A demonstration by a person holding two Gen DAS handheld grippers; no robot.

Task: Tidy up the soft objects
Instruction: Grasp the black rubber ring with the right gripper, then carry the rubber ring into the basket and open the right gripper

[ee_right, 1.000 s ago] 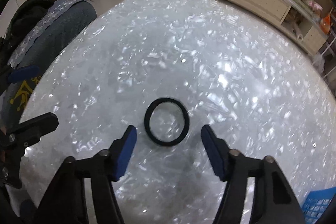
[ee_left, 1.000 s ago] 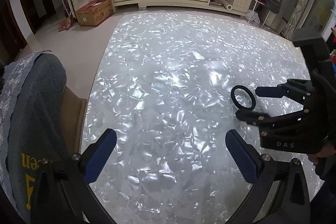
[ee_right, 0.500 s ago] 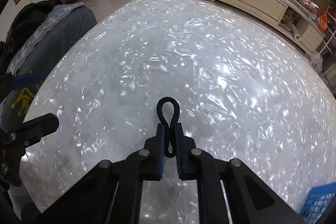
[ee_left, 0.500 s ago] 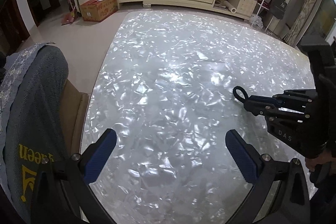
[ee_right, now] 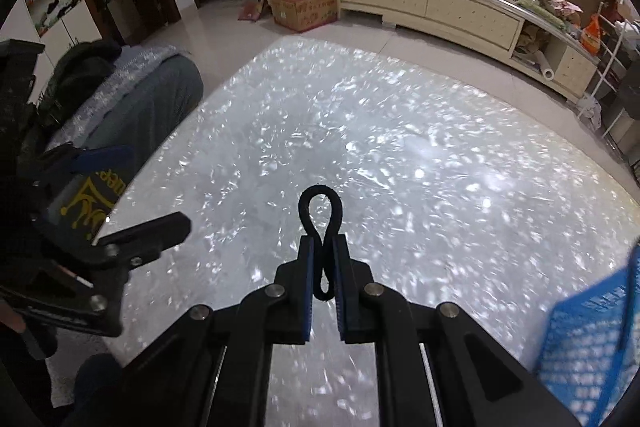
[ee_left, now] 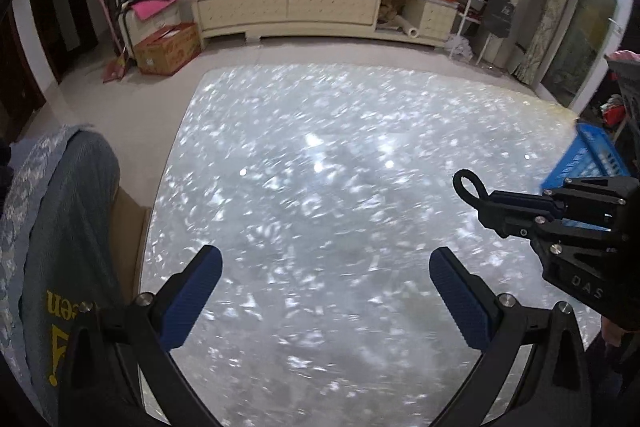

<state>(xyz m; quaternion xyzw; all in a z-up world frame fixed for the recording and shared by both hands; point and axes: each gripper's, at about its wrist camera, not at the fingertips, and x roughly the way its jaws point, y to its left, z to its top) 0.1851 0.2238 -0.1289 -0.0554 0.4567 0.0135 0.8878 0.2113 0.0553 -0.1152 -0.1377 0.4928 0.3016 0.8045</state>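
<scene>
The right gripper (ee_right: 322, 275) pinched the thin black elastic hair loop (ee_right: 320, 211), squeezed into a narrow figure-eight, above the glossy pearl-white table (ee_right: 400, 155). The blue perforated plastic basket (ee_right: 592, 339) sat at four o'clock. The left gripper (ee_left: 324, 291) stood spread and empty. The slim band could slip from the pads, because only a short section was clamped.

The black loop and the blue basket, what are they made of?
The loop looks like stretchy fabric-covered elastic: matte, and pinched flat between the right gripper's pads. The basket looks like hard, slightly glossy plastic, with a moulded grid of holes.
</scene>
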